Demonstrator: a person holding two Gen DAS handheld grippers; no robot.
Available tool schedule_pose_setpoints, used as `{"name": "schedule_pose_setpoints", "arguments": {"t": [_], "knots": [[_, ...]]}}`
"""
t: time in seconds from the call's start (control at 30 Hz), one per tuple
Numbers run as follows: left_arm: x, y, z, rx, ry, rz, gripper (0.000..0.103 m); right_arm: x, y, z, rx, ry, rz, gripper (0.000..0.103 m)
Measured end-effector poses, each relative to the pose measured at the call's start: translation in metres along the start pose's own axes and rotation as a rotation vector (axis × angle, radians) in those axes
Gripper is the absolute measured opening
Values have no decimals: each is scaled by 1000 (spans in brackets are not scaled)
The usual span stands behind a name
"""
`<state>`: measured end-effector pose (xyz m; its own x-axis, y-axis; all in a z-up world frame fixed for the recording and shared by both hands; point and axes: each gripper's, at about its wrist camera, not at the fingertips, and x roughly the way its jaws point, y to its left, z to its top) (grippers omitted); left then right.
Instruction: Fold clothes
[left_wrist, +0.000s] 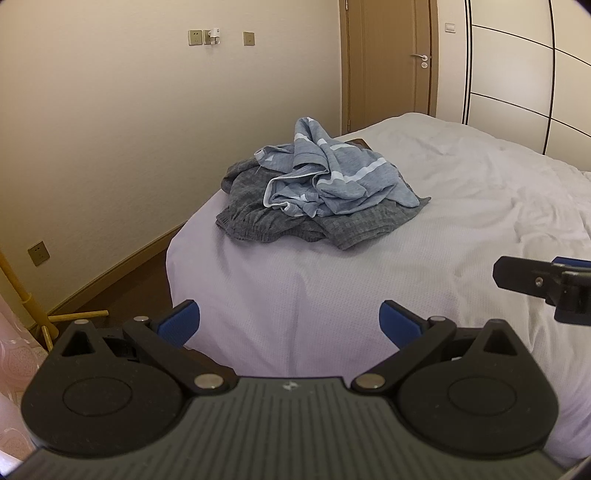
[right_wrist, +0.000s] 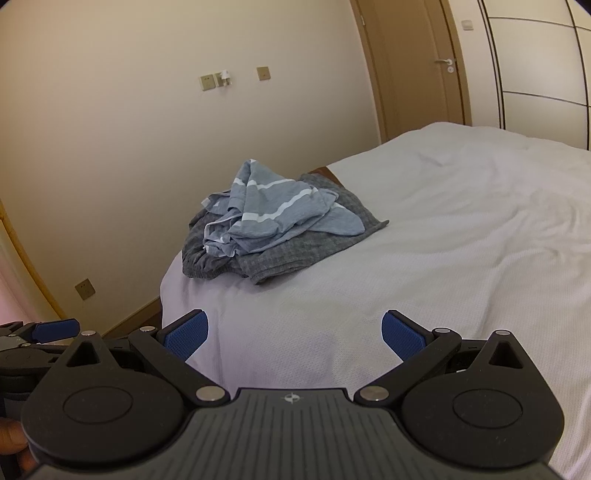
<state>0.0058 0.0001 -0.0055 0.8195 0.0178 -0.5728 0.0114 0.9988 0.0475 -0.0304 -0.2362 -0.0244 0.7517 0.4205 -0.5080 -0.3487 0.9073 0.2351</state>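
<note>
Both grippers wide apart and holding nothing, above the near end of the bed; clothes pile untouched.

Left gripper (left_wrist: 290, 321) sits low center of the left wrist view, blue pads spread, nothing between them. Right gripper (right_wrist: 294, 332) looks the same in the right wrist view, pads apart; it also shows at the right edge of the left view. Crumpled blue striped shirt (left_wrist: 325, 173) lies on top of a gray checked garment (left_wrist: 266, 221), both bunched at the bed's left edge, mid-frame, well apart from both grippers. White bed cover (left_wrist: 424, 258) is wrinkled toward the right. Brown door (left_wrist: 391, 59) upper right, wall sockets (left_wrist: 195, 37) upper left.
</note>
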Motion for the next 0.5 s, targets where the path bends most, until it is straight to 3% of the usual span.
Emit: {"name": "schedule_pose_setpoints", "arguments": {"t": [0.5], "knots": [[4,-5,0,8,3,-8,102,1,-4,1,3,5,-5,103]]}}
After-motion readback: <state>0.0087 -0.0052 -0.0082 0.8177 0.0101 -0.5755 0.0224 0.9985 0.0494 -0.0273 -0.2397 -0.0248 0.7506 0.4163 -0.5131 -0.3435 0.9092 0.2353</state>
